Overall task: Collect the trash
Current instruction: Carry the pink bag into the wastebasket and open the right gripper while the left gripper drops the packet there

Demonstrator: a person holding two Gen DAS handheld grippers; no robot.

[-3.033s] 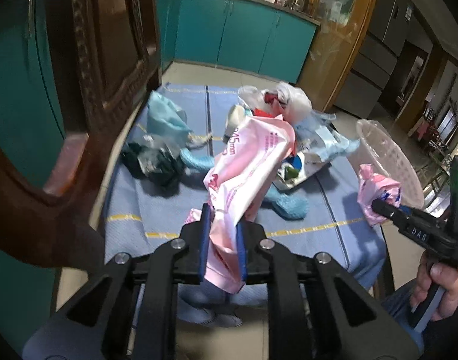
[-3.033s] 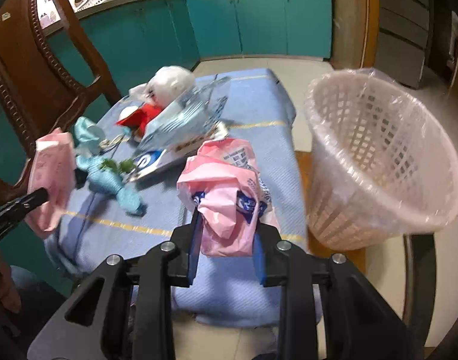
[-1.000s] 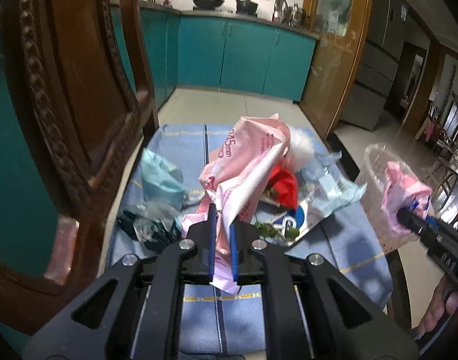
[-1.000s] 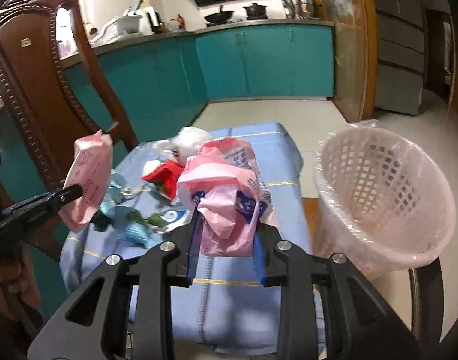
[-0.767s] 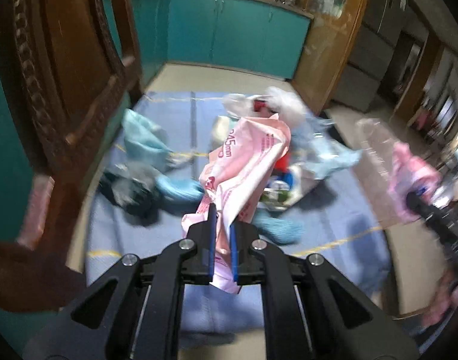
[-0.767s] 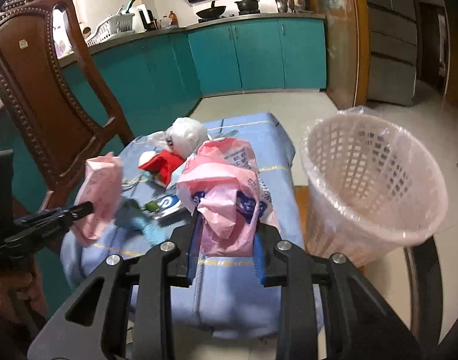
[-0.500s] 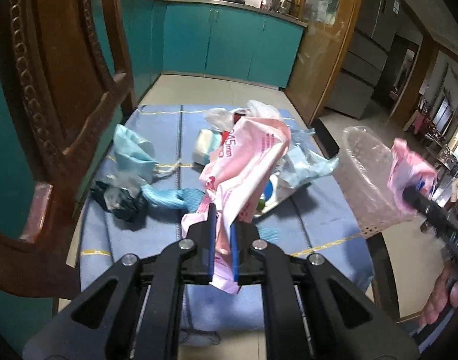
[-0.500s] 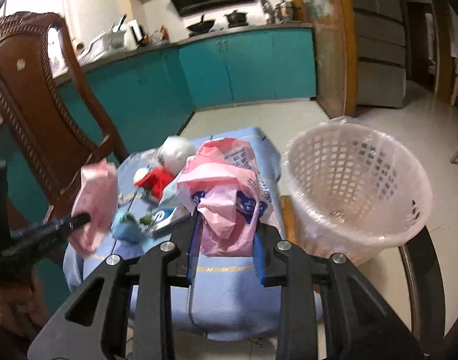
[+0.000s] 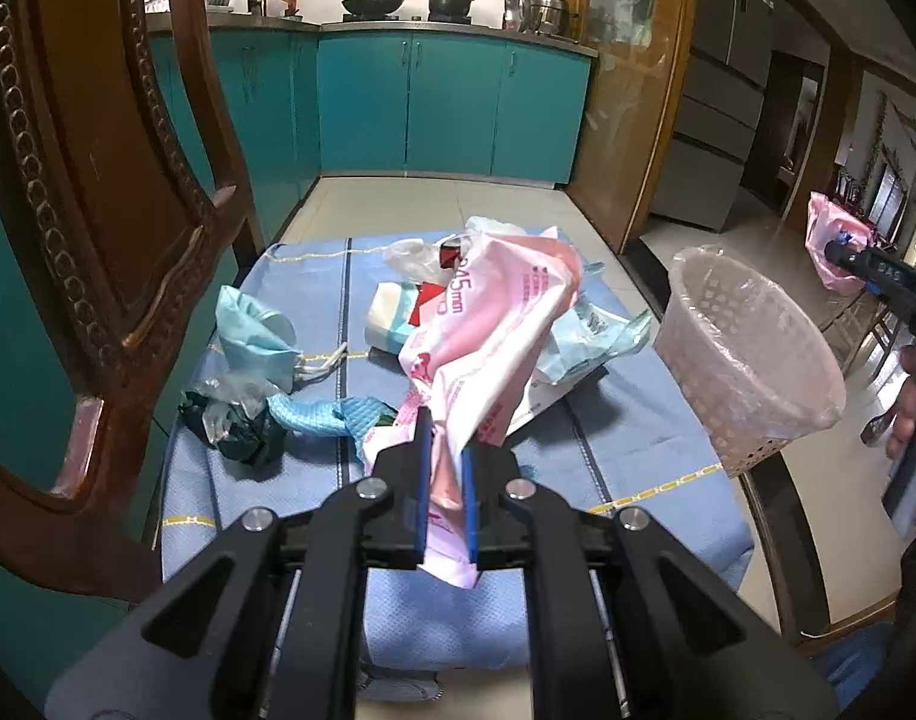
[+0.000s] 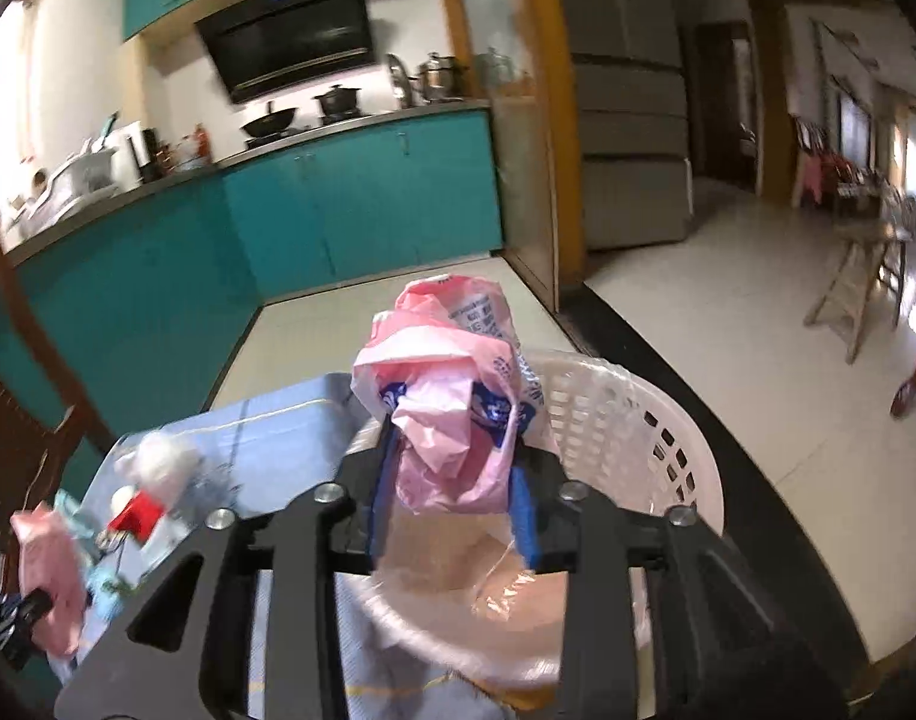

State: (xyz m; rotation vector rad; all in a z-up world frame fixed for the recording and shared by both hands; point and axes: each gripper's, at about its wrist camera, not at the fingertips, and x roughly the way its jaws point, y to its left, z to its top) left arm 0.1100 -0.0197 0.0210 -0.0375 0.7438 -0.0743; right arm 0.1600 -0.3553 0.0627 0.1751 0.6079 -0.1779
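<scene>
My right gripper (image 10: 452,480) has its fingers clamped on a crumpled pink bag (image 10: 443,402), held right above the basket (image 10: 637,438) mouth, I think; the view is blurry. This is the drop step: next I open and let it fall inside. My left gripper (image 9: 444,480) pinches a pink wrapper (image 9: 493,324) over the table (image 9: 625,420), where more trash (image 9: 248,384) waits.
</scene>
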